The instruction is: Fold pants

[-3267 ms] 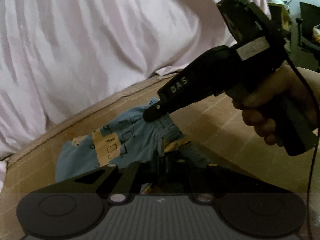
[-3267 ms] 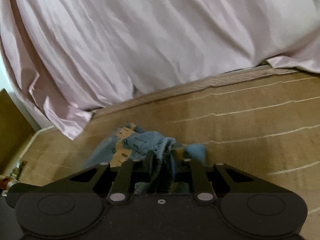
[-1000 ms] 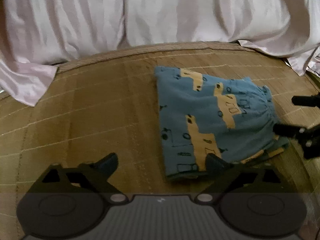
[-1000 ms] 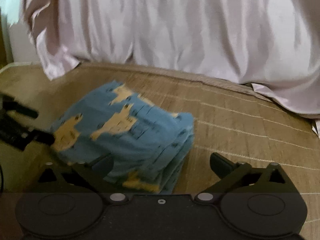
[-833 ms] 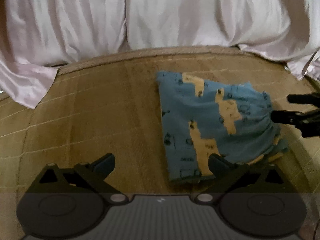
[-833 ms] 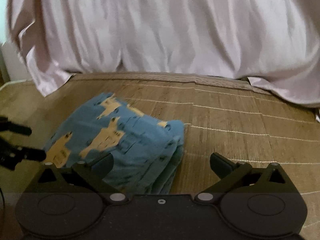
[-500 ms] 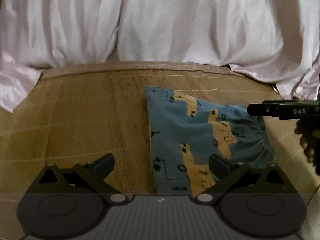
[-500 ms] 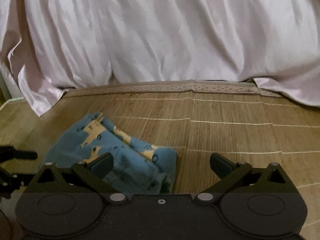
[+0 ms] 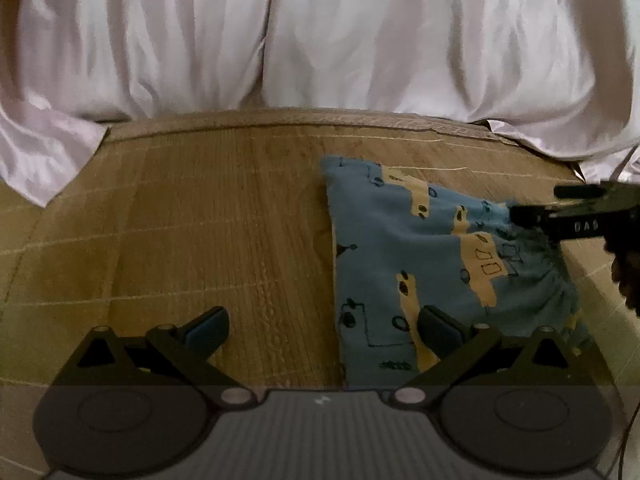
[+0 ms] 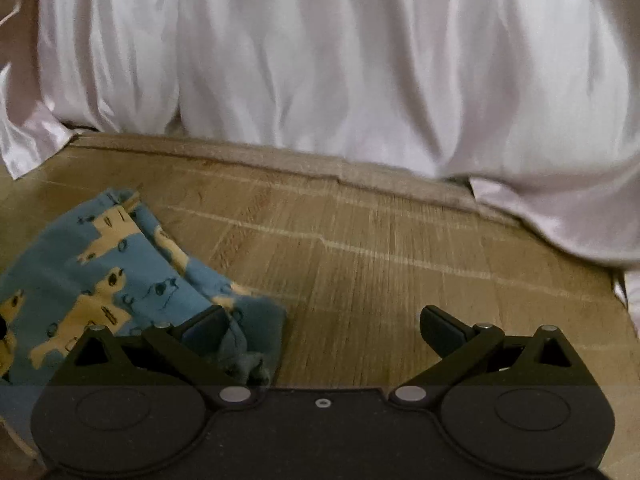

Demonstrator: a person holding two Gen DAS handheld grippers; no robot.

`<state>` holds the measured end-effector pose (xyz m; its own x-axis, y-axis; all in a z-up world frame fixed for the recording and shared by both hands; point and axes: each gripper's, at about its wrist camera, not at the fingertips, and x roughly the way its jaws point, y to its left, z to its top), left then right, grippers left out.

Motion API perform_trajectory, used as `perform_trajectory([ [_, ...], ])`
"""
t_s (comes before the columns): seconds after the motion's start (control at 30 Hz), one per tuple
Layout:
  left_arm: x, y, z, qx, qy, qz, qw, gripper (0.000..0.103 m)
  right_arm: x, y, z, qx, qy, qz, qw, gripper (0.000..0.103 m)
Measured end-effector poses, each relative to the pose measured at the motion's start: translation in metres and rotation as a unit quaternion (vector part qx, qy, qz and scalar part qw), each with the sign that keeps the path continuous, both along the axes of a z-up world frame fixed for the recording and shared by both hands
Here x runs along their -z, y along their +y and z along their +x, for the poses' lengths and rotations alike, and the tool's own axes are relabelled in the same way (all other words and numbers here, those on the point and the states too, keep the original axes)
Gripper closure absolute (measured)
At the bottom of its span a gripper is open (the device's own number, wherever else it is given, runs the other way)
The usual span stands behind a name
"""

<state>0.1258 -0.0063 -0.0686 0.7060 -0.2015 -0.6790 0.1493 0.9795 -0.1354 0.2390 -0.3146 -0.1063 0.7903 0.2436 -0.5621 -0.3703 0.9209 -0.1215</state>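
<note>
— On the woven mat (image 9: 224, 216), seen from the left wrist, where do the pants (image 9: 404, 248) sit?

— Folded into a compact blue packet right of centre, lying flat. The left gripper (image 9: 322, 330) hangs low over the mat, jaws spread wide and empty; its right finger overlaps the packet's near edge, though I cannot tell whether it touches.

— And the other tool?

— The right gripper (image 9: 532, 204) reaches in from the right edge at the packet's far corner, a hand (image 9: 628, 268) behind it, its two fingers apart.

— From the right wrist?

— The packet (image 10: 100, 280) lies lower left, its layered fold edge facing the camera. The right gripper (image 10: 322, 330) points level across the mat toward the white sheet (image 10: 320, 60), jaws wide, gripping nothing; the left finger sits against the loose corner.

— How to finish well?

— I'd judge the fold essentially done. Lift both tools straight up and away, jaws kept wide, so no finger snags that corner and drags the layers open. If the edge looks ragged, press it flat rather than pinch.
</note>
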Motion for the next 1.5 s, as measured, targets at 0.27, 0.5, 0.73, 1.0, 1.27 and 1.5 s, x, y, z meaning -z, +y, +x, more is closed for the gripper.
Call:
perform_trajectory([
  [0.27,-0.007,0.0,-0.01,0.028,-0.017,-0.063,0.9975,0.0,0.0,0.004,0.012,-0.068,0.077,0.064,0.993,0.001],
  [0.5,0.006,0.003,-0.007,0.028,0.022,-0.12,0.9921,0.0,0.013,-0.011,0.024,-0.071,0.125,0.155,0.977,0.004],
  [0.73,0.01,0.017,-0.002,0.005,0.035,-0.159,0.9866,0.01,0.009,-0.017,0.028,-0.059,0.125,0.181,0.974,0.036],
  [1.0,0.01,0.004,-0.003,0.023,0.032,-0.123,0.9916,0.042,0.014,-0.017,0.017,-0.037,0.092,0.158,0.982,0.057],
  [1.27,0.011,0.004,-0.003,0.026,0.048,-0.118,0.9915,0.061,0.007,-0.005,-0.001,-0.026,0.061,0.13,0.989,0.09],
  [1.5,0.007,0.003,-0.002,0.033,0.049,-0.109,0.9922,0.076,-0.003,0.004,-0.023,-0.01,0.023,0.114,0.993,0.093],
])
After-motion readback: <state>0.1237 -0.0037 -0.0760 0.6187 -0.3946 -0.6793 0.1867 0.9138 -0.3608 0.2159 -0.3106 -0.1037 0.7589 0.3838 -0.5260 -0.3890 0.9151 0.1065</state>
